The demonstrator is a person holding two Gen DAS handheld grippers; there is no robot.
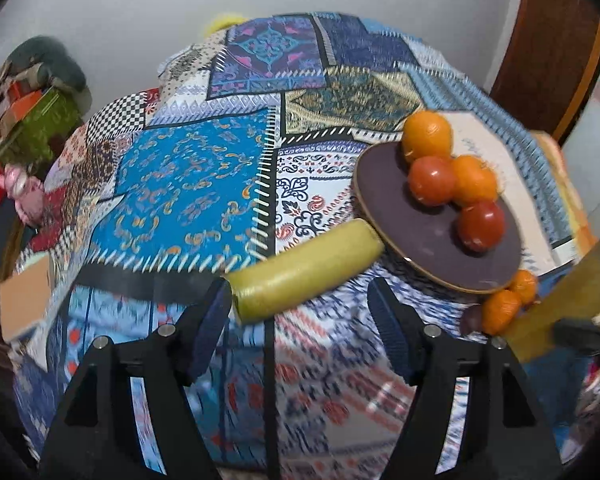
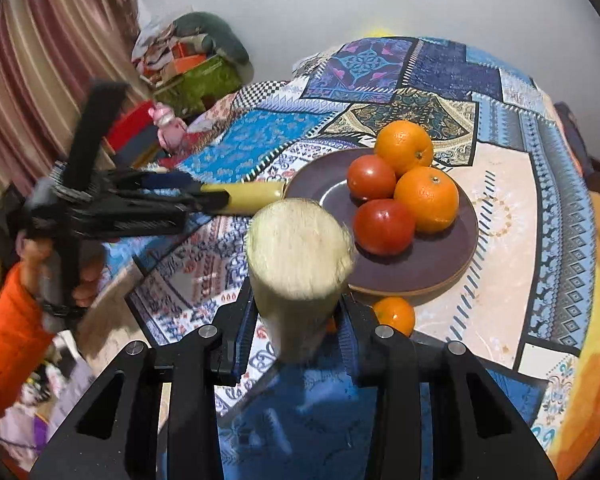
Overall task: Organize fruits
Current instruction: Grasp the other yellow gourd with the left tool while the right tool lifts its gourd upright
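Observation:
A dark purple plate (image 1: 428,236) (image 2: 416,272) on the patchwork tablecloth holds two oranges (image 1: 428,134) (image 2: 405,146) and two red tomatoes (image 1: 481,225) (image 2: 384,226). My left gripper (image 1: 300,320) is open; a yellow-green stalk piece (image 1: 308,270) (image 2: 252,196) lies on the cloth, one end by the left pad. My right gripper (image 2: 296,336) is shut on a second pale yellow-green stalk piece (image 2: 298,264), held upright above the table near the plate's front rim; it shows blurred in the left wrist view (image 1: 560,300). Small mandarins (image 1: 500,310) (image 2: 395,314) lie by the plate.
The patchwork tablecloth (image 1: 188,184) (image 2: 512,216) covers a round table. Left of it are a pink toy (image 1: 24,196) (image 2: 166,124), a green box with clutter (image 1: 40,120) (image 2: 198,76) and a striped curtain (image 2: 40,80). A wooden door (image 1: 548,40) stands at right.

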